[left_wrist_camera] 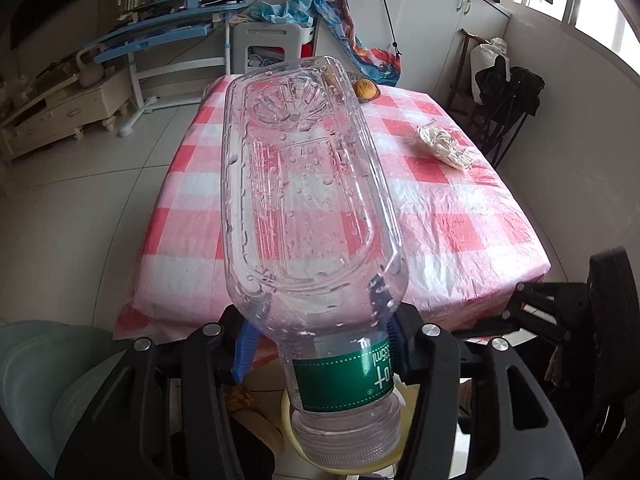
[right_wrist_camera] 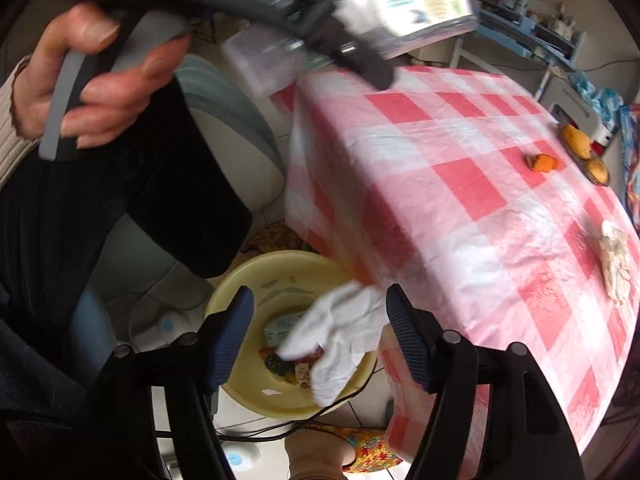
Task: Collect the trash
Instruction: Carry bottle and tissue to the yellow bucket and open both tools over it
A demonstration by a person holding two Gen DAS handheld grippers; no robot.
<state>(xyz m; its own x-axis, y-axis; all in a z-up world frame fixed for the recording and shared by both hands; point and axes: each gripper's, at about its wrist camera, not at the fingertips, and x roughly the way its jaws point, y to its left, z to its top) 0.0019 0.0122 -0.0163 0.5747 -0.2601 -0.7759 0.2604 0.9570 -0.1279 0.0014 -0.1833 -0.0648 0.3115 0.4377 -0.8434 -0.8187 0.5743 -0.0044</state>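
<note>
My left gripper (left_wrist_camera: 320,332) is shut on a clear plastic bottle (left_wrist_camera: 308,184) with a green label, held base-forward over the table's near edge; the bottle also shows blurred in the right wrist view (right_wrist_camera: 404,4). My right gripper (right_wrist_camera: 320,332) is open, above a yellow basin (right_wrist_camera: 256,280) on the floor that holds scraps. A white crumpled tissue (right_wrist_camera: 340,336) is between its fingers, falling free toward the basin. On the red-checked table (right_wrist_camera: 460,200) lie a crumpled wrapper (left_wrist_camera: 444,146) (right_wrist_camera: 616,260) and an orange peel (right_wrist_camera: 542,162).
A dish with fruit (right_wrist_camera: 588,152) stands at the table's far edge, also in the left wrist view (left_wrist_camera: 366,90). A grey-green chair (right_wrist_camera: 236,128) stands beside the table. A cable (right_wrist_camera: 260,432) runs on the floor. The person's slippered foot (right_wrist_camera: 344,452) is below the basin.
</note>
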